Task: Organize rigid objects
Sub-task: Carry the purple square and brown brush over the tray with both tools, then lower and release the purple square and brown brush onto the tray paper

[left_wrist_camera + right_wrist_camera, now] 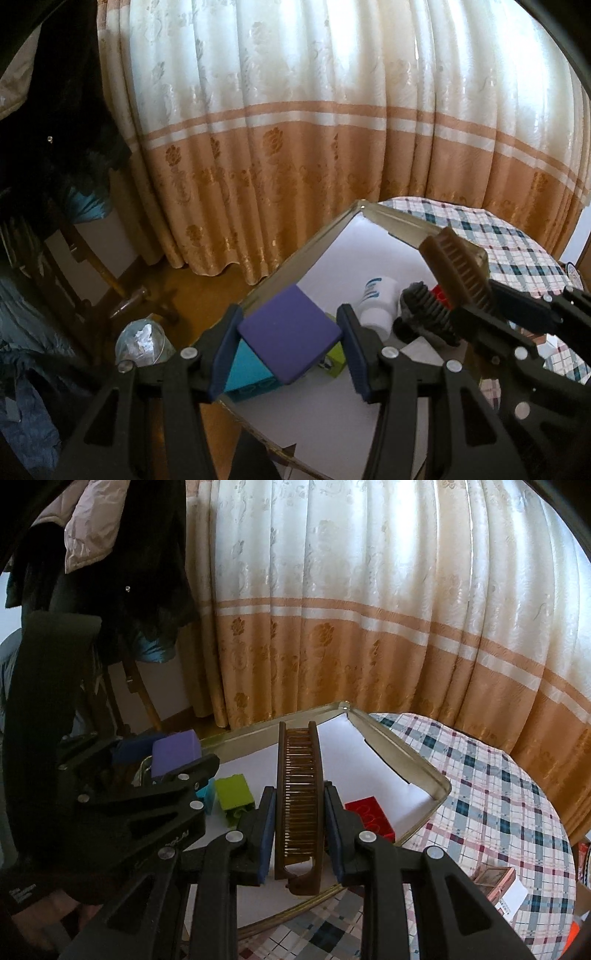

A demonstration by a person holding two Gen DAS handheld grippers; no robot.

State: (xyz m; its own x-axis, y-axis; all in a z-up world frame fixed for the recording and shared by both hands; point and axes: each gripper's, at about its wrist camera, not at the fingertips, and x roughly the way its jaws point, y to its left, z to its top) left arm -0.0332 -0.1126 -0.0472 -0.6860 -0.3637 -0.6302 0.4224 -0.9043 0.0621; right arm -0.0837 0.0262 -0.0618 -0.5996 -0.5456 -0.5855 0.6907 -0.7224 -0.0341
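Rigid objects lie and hang over the metal tray [424,771], which sits on a checked tablecloth [498,812] before a cream and orange curtain [295,129]. My left gripper [290,347] clamps a purple block [290,332] between its blue pads, above the tray's left edge. My right gripper [300,823] is clenched on a brown comb [300,794], teeth facing up, held over the tray's white floor. Down on that floor rest a green block [233,794], a teal block [247,369], a red block [369,816] and a white tube [378,302].
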